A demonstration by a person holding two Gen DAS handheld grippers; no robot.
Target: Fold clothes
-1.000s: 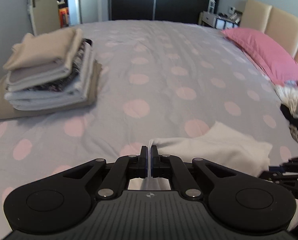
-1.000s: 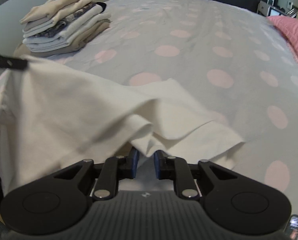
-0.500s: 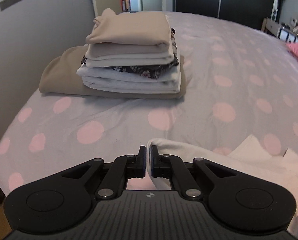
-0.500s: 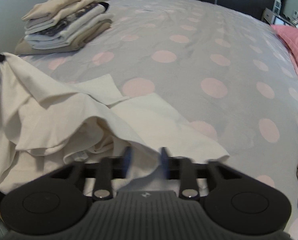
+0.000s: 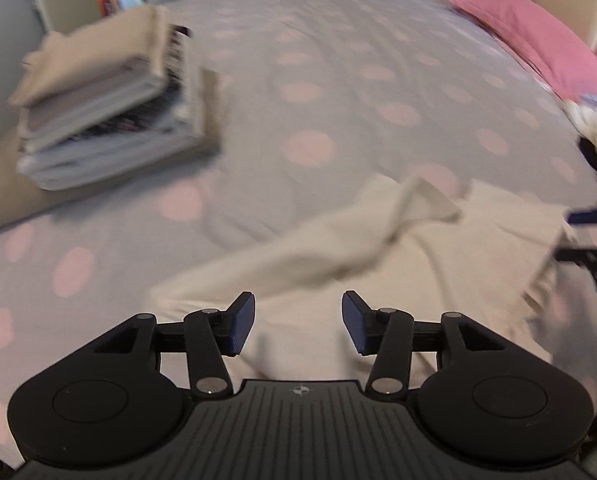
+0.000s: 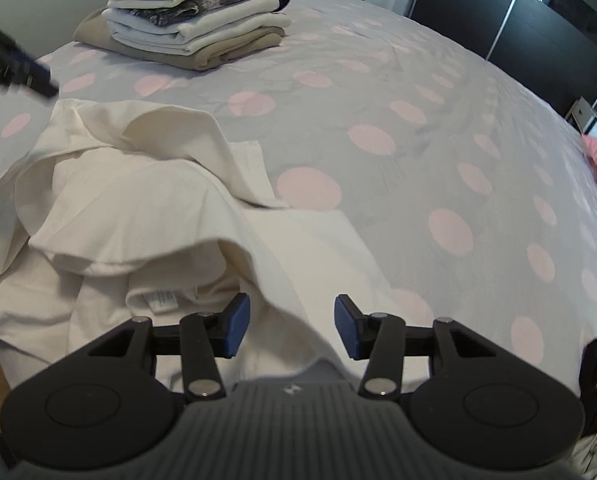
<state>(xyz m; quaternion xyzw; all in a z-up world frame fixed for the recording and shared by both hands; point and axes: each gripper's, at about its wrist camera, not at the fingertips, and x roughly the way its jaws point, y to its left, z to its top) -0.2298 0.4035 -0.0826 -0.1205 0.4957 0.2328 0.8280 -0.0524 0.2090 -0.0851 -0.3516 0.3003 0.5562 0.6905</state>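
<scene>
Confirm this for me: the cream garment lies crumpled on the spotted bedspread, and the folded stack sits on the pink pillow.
Not quite. The folded stack sits on the spotted bedspread itself, far from the pink pillow, as the left wrist view shows. The cream garment does lie crumpled on the bedspread.

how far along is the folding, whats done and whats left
Done: a stack of folded clothes sits at the bed's far corner. In hand: nothing; the left gripper and right gripper are opening, pads clear of the cream garment, which lies crumpled. Left: folding it, plus the unfolded heap beside the pink pillow.
</scene>
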